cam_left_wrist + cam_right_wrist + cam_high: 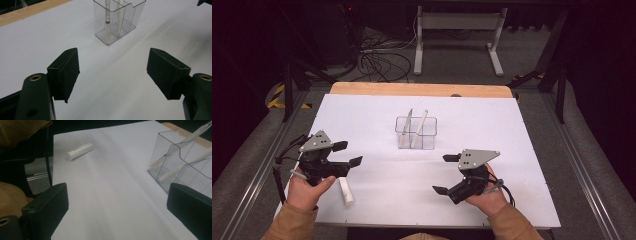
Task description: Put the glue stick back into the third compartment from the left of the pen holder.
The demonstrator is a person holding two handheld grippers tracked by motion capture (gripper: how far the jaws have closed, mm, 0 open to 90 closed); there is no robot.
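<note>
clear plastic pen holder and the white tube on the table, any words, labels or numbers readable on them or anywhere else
None: no readable text anywhere.
Clear plastic pen holder: no label or print.
White cylindrical tube: plain.
The two white pens in the holder: any marking is too small to read.
Yellow-and-black hazard tape on the floor: stripes, no words.

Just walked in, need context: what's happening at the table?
A person holds a two-jaw gripper in each hand over a white table. The left gripper and right gripper both have their jaws wide open and hold nothing. A clear organizer in the middle holds two pens leaning in its compartments. A white cylinder lies loose on the table beside the left hand, closest to the left gripper, not yet picked up.
</note>
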